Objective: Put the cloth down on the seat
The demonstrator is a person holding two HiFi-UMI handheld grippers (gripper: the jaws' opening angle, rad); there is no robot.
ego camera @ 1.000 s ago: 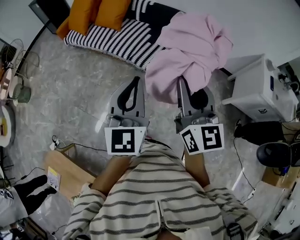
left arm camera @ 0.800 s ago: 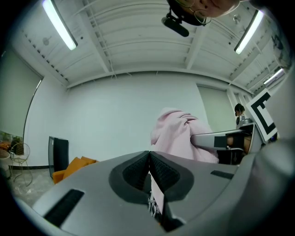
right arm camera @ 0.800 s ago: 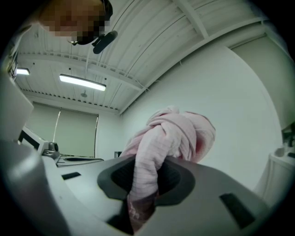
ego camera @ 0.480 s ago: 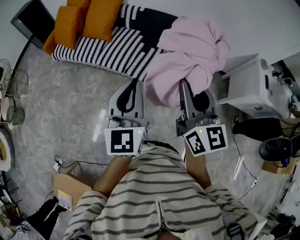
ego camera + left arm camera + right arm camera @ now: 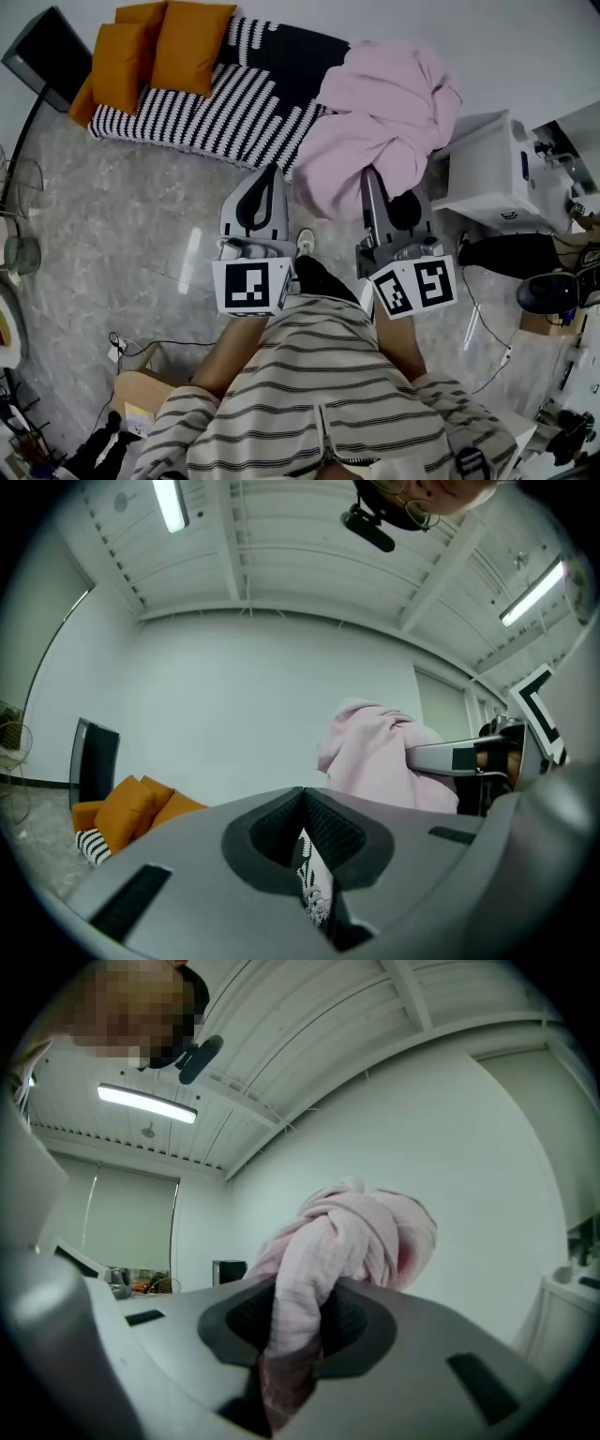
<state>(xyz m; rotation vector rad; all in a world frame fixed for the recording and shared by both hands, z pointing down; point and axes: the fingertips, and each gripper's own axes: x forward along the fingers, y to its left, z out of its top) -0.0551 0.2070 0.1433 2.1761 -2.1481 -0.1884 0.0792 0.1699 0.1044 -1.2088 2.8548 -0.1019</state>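
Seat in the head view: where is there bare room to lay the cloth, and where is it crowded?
The seat is bare in its middle, between the orange cushions at its left end and the pink cloth. The cushions crowd the left end; the cloth, clamped in the right gripper, hides the right end beside a white cabinet.

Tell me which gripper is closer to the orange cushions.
Left. The left gripper is by the striped seat's front edge, diagonally across from the orange cushions. The right gripper, jaws shut on the pink cloth, is farther off, toward the seat's other end.
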